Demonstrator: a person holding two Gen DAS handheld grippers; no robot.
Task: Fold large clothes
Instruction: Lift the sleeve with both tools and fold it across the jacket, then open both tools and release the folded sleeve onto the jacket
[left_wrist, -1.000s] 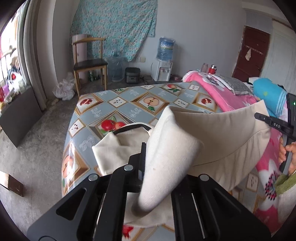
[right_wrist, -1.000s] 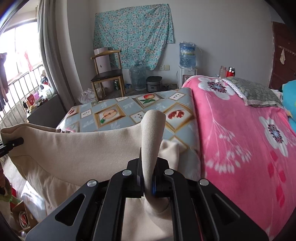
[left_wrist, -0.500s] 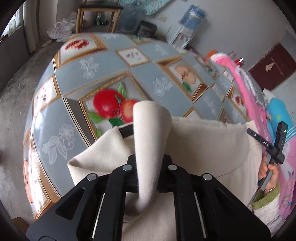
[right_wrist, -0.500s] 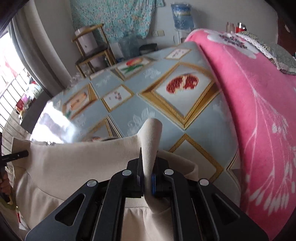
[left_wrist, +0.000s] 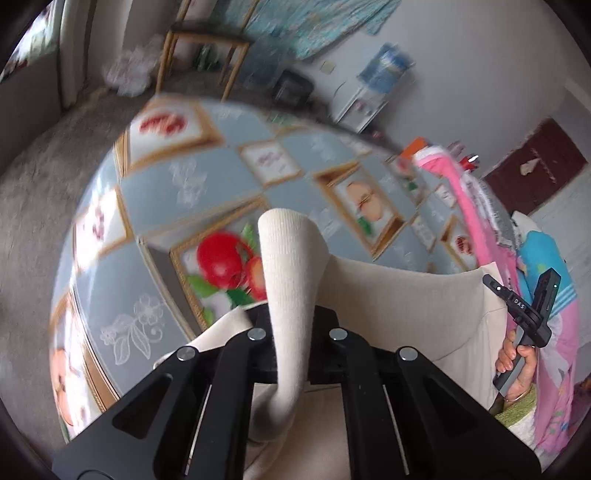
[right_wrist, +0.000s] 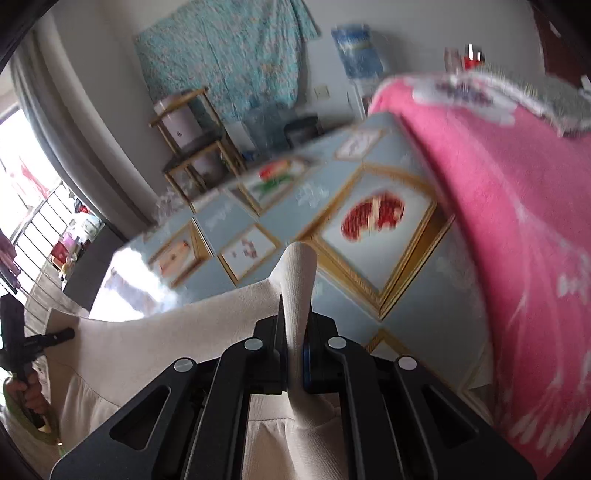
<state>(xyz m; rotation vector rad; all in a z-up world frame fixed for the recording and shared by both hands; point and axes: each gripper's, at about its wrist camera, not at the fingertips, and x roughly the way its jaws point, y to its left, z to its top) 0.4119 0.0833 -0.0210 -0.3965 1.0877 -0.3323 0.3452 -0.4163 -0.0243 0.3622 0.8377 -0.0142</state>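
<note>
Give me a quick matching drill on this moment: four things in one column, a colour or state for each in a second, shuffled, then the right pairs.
Things:
1. left gripper
2. blanket
3. tablecloth
4. water bottle

Colour or state:
A. pink, with white flowers
B. blue, on a dispenser by the wall
C. jaws shut on the cream garment
D. grey-blue, with framed fruit pictures

Pairs: 1-C, 2-A, 3-D, 4-B

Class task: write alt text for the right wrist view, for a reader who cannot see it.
The right gripper pinches a fold of cream garment above a fruit-patterned tablecloth, beside a pink blanket.
</note>
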